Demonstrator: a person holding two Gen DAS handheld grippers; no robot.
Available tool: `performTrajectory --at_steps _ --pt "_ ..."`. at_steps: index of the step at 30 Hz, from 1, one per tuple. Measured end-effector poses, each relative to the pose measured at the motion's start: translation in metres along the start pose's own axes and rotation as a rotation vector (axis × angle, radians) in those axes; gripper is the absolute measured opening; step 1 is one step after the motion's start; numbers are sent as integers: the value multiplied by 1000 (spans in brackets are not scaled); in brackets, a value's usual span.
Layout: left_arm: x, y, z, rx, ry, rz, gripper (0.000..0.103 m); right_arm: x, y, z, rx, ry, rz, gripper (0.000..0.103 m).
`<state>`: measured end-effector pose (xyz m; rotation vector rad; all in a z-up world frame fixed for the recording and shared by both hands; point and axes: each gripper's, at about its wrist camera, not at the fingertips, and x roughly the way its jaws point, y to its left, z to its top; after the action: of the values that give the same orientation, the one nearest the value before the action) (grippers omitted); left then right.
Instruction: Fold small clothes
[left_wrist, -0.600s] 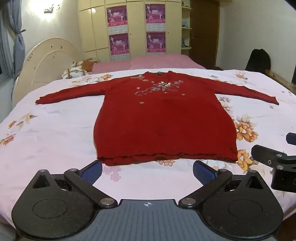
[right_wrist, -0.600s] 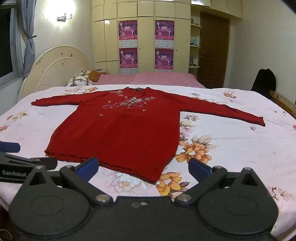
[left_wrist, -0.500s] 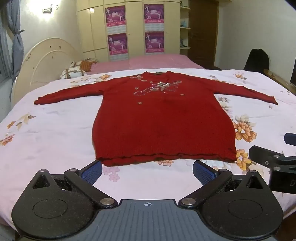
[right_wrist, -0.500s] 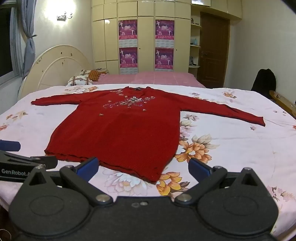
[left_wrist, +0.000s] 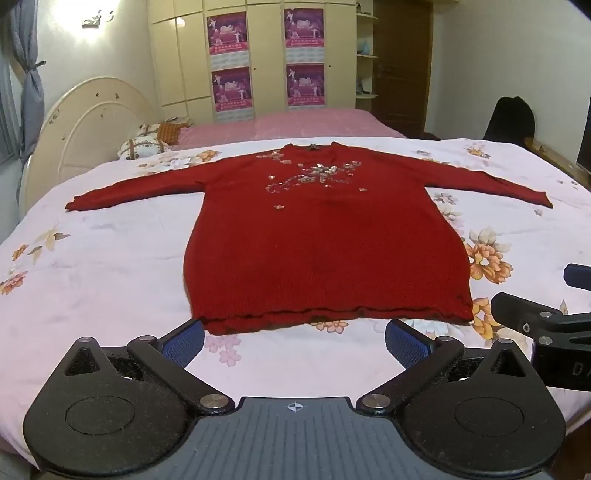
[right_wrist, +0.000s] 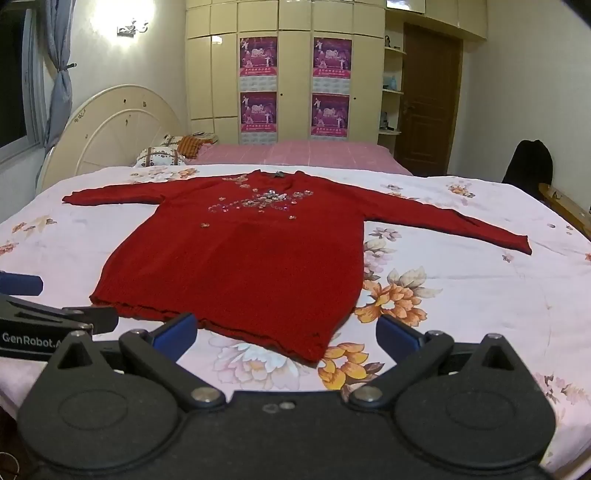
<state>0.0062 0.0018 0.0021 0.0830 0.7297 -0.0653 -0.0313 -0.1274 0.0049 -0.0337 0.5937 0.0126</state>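
Note:
A red knit sweater (left_wrist: 325, 243) with sequin flowers on the chest lies flat, face up, on the floral bedsheet (left_wrist: 96, 280), sleeves spread to both sides and hem toward me. It also shows in the right wrist view (right_wrist: 251, 266). My left gripper (left_wrist: 294, 341) is open and empty, hovering just short of the hem. My right gripper (right_wrist: 286, 336) is open and empty, over the hem's right corner. Each gripper shows at the edge of the other's view: the right one (left_wrist: 546, 325), the left one (right_wrist: 51, 325).
A cream headboard (left_wrist: 85, 122) and pillows (left_wrist: 147, 142) stand at the far left. A pink bed (left_wrist: 280, 127), a wardrobe with posters (left_wrist: 266, 59) and a brown door (right_wrist: 430, 99) lie beyond. A dark garment hangs on a chair (left_wrist: 511, 118) at the right.
The left wrist view has shifted very slightly; the sweater sits a touch further left in it. The sweater and both grippers' opening are unchanged.

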Motion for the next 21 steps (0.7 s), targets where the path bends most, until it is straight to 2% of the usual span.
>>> performTrajectory --at_steps 21 --pt "3 8 -1 -5 -4 8 103 1 5 3 -11 6 -8 102"
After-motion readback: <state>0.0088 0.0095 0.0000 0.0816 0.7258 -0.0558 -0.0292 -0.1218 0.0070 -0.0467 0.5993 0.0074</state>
